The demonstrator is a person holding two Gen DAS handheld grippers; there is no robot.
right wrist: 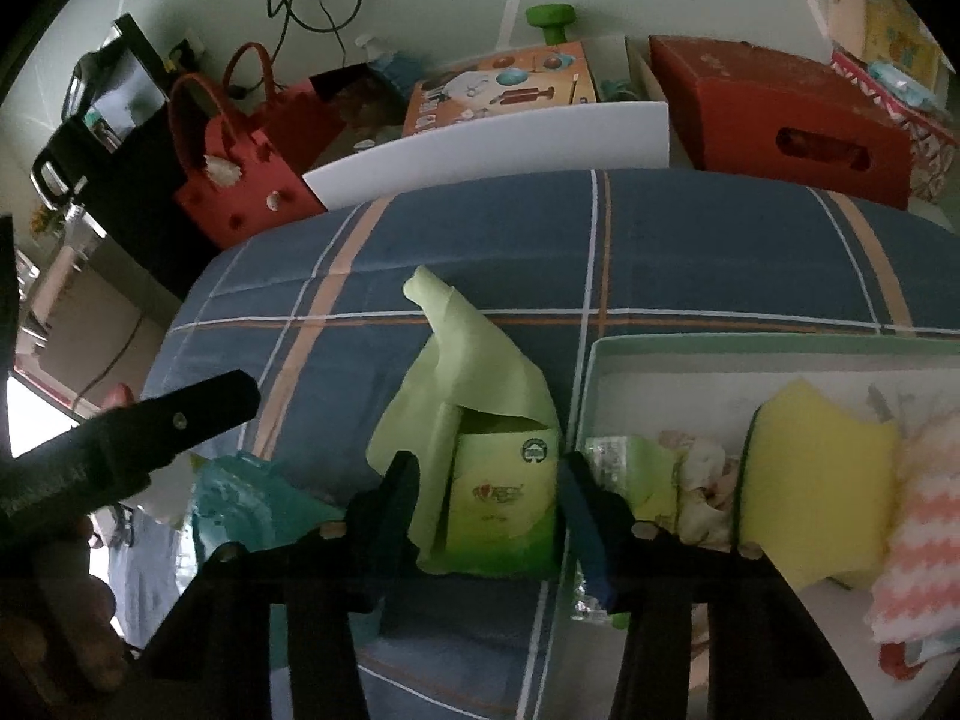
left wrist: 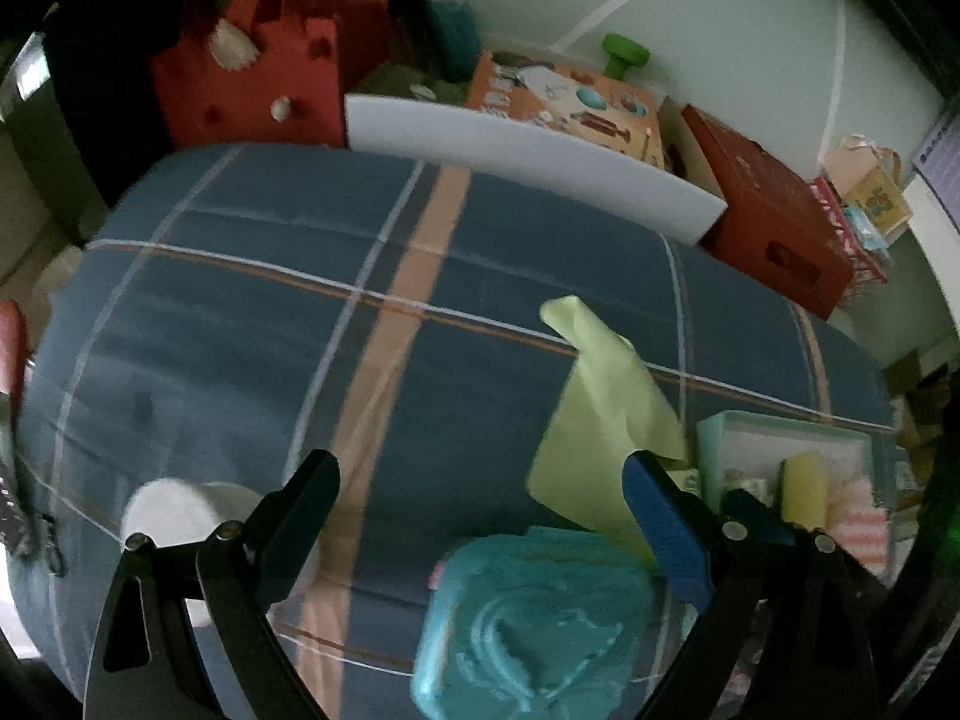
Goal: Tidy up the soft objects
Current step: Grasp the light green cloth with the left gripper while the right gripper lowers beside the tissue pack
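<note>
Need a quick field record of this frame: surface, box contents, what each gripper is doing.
surface: blue plaid bedding
box: open pale box on the right, holding a yellow sponge and a pink-and-white striped cloth
right gripper: jaws either side of a green tissue pack with a light green cloth draped on it; contact unclear
left gripper: open, above a teal cloth, nothing held
</note>
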